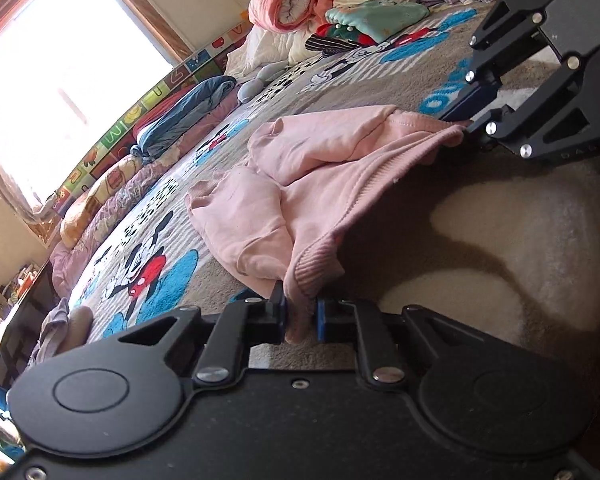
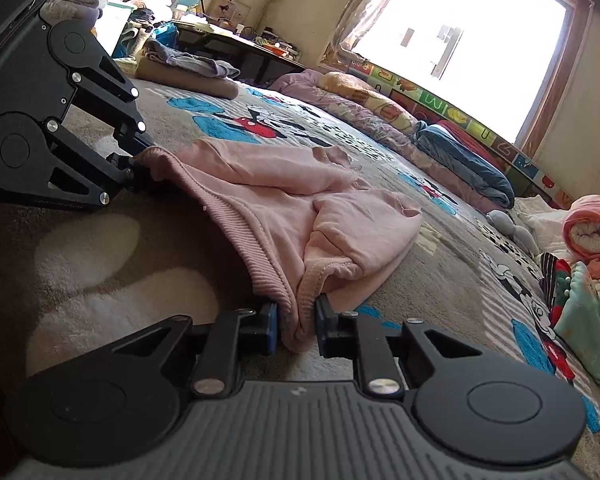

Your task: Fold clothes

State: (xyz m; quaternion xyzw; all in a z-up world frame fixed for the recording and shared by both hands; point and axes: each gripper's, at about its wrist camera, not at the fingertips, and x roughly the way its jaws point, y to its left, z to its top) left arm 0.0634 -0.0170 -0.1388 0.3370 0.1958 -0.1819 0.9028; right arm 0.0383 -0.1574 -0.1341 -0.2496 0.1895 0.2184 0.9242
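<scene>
The colourful foam play mat [image 2: 452, 110] along the wall shows single letters — an "M" among them; other print is too blurred to read.

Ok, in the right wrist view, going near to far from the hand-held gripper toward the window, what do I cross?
Right hand-held gripper clamped on the ribbed hem → pink sweatshirt → Mickey Mouse blanket → rolled blue quilt → colourful letter mat → window.

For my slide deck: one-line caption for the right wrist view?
Both grippers, right gripper and left gripper, pinch the pink sweatshirt hem above a cartoon blanket.
</scene>
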